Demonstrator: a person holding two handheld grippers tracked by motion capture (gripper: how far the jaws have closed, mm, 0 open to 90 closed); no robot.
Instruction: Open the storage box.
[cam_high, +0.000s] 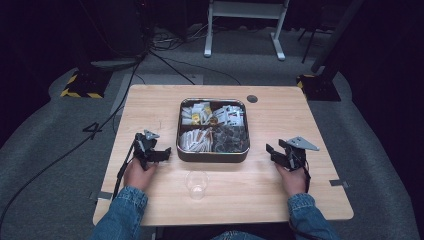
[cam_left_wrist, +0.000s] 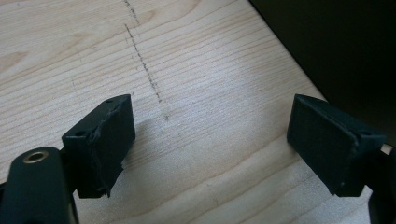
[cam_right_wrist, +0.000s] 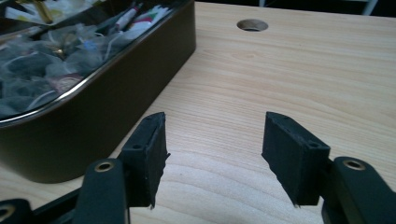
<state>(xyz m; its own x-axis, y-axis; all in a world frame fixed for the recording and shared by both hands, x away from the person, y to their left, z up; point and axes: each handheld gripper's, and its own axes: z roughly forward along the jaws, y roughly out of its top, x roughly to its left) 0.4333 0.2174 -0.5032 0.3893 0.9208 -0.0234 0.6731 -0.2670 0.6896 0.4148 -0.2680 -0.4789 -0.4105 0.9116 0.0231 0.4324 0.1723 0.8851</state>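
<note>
A dark metal tin (cam_high: 212, 156) stands in the middle of the wooden table (cam_high: 285, 117), divided into compartments holding several sachets and tea bags. A clear plastic cup (cam_high: 197, 184) stands upright in front of it, near the table's front edge. My left gripper (cam_high: 164, 153) rests left of the tin, pointing toward it; its jaws (cam_left_wrist: 210, 140) are open over bare wood with nothing between them. My right gripper (cam_high: 271, 152) sits right of the tin, also aimed at it. Its jaws (cam_right_wrist: 215, 144) stand apart with nothing between them, and the tin's wall (cam_right_wrist: 116, 102) is just to their left.
A round cable hole (cam_high: 252, 98) lies in the table behind the tin's right corner, and shows too in the right gripper view (cam_right_wrist: 252, 24). A faint pencil line (cam_left_wrist: 142, 65) marks the wood ahead of the left jaws. Cables and a stand's white legs (cam_high: 245, 30) lie on the floor beyond.
</note>
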